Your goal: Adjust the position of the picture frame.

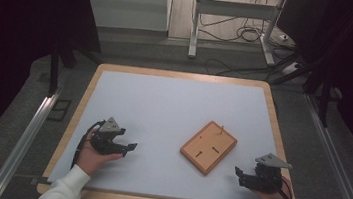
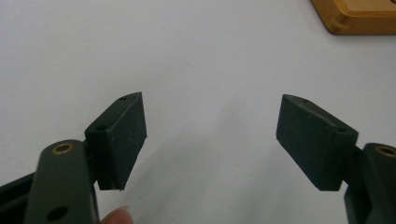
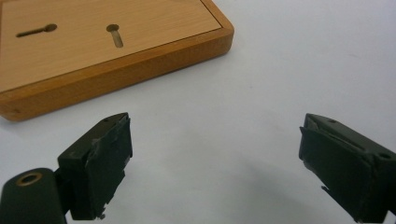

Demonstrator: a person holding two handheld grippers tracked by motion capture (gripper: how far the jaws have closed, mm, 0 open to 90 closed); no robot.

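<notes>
the flat rectangular wooden board with keyhole slots [image 1: 208,147] lay on the white table surface [image 1: 163,108], right of centre, with a small wooden peg [image 1: 222,130] upright near its far edge. the left gripper [image 1: 131,147] rested near the table's left front, jaws released and empty. the right gripper [image 1: 238,174] sat just beside the board's near right corner, jaws likewise spread and empty.
</notes>
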